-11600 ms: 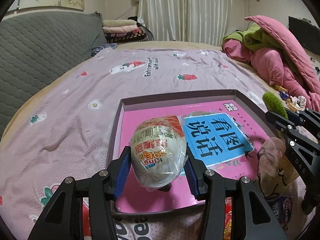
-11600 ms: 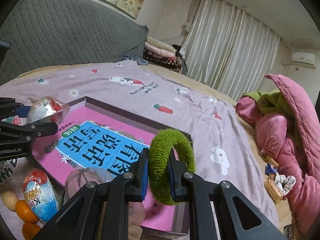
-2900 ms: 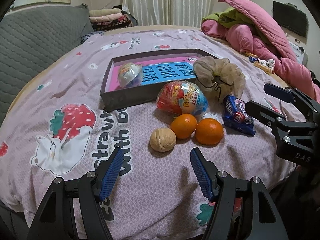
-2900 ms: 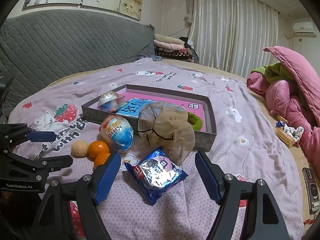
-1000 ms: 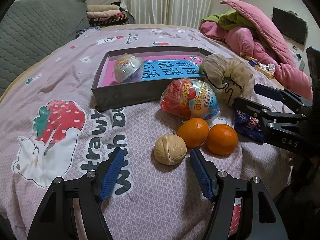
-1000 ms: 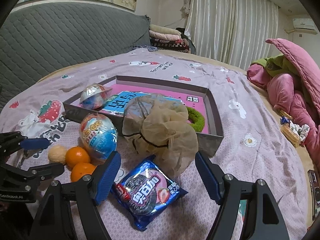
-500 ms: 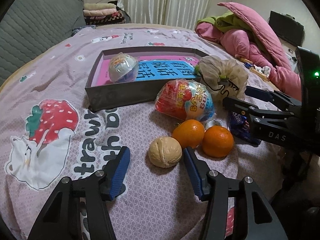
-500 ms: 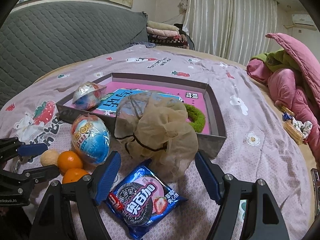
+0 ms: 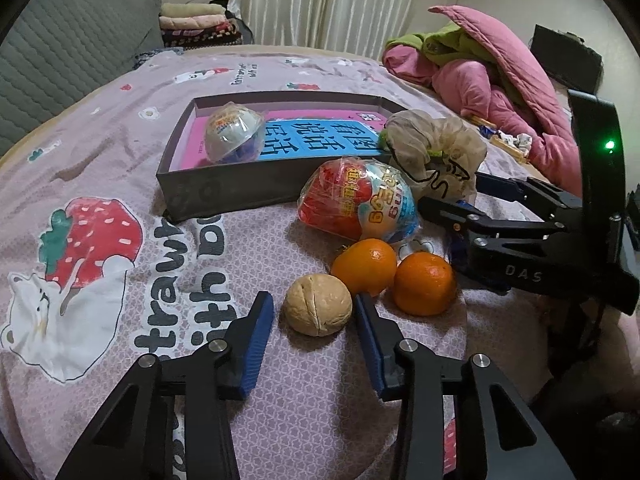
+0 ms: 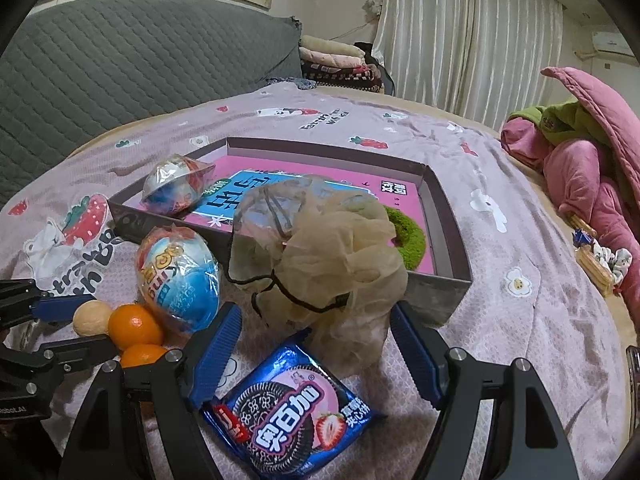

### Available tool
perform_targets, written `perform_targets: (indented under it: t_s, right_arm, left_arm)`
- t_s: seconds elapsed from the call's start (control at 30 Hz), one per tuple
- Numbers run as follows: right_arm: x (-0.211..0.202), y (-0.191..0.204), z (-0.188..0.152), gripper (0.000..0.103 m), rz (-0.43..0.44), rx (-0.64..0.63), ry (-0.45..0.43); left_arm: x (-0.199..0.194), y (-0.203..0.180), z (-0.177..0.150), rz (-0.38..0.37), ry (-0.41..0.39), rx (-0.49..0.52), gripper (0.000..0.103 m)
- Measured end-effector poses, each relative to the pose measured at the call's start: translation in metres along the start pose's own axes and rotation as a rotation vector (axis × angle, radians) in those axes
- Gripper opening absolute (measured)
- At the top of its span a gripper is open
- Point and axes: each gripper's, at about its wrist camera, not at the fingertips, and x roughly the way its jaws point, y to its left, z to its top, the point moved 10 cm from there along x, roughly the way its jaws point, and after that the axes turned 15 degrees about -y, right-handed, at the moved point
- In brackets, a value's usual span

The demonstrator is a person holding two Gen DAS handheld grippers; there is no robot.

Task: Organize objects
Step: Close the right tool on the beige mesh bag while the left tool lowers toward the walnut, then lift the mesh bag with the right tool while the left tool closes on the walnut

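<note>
My left gripper point(image 9: 314, 312) is open with its blue pads on either side of a walnut point(image 9: 318, 309) on the bedspread, not clamped. Two oranges point(image 9: 364, 266) lie just beyond it, then a wrapped red-and-blue toy egg point(image 9: 358, 204). My right gripper point(image 10: 316, 332) is open over a blue cookie packet point(image 10: 290, 414), in front of a beige mesh pouch point(image 10: 320, 256). The grey box point(image 9: 224, 188) with a pink book holds a second wrapped egg point(image 9: 234, 132) and a green ring point(image 10: 404, 236).
A pink and green quilt heap point(image 9: 492, 68) lies at the right of the bed. A grey padded headboard point(image 10: 120, 68) and folded blankets point(image 9: 196, 20) stand at the back. Small snacks point(image 10: 596, 260) lie near the quilt.
My left gripper has moved forward and narrowed around the walnut. My right gripper has moved closer to the cookie packet and the mesh pouch.
</note>
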Motion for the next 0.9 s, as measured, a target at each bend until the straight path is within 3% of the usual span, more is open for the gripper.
perform_targets:
  t_s: [0.23,0.33,0.5,0.9]
  right_arm:
    - [0.0031,0.0033,-0.0009,0.076,-0.010,-0.038,-0.001]
    - [0.0052,0.0032,-0.0012,0.069,-0.003,-0.036,0.005]
    - [0.0075,0.0022,-0.0024,0.050,0.016,-0.018,0.017]
    - [0.0032,0.0040,0.0060,0.031,0.028,-0.018,-0.025]
  left_arm:
    - [-0.0008,-0.0012,0.0001,-0.018,0.001,-0.015,0.037]
    - [-0.0012,-0.0005,0.0003,-0.021,0.002,-0.020,0.035]
    - [-0.0015,0.0007,0.0009,-0.026,0.003,-0.032,0.034]
    - [-0.0026,0.0013,0.0012,-0.038,-0.008,-0.055,0.034]
